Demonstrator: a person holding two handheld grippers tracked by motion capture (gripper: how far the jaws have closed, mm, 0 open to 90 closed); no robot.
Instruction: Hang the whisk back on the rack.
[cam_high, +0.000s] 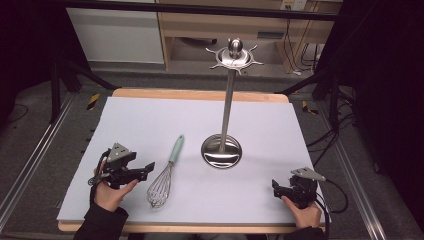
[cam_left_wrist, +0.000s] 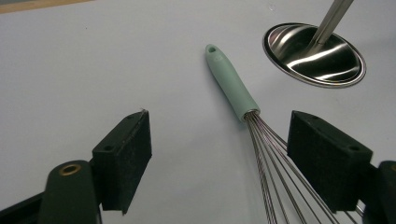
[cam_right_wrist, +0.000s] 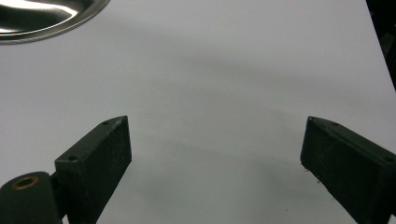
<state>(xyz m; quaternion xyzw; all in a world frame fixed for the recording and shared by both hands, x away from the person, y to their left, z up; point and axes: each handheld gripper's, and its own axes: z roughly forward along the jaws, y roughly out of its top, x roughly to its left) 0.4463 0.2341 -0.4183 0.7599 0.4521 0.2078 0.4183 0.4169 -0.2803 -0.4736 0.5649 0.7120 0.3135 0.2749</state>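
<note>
both claws (cam_left_wrist: 219, 154) (cam_right_wrist: 215, 163) gape; whisk (cam_high: 165, 172) beside steel stand (cam_high: 222, 150), perhaps touching nothing.

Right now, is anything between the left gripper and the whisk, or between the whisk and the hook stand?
Nothing visible. The left gripper, open, sits just left of the whisk on bare mat. Bare mat also separates the whisk from the stand's base.

Dim, soft overhead light; glare on steel base (cam_left_wrist: 322, 56); dark surroundings.

A mint-handled wire whisk (cam_high: 165, 172) lies flat on the white mat, beside a steel stand (cam_high: 224, 120).
</note>
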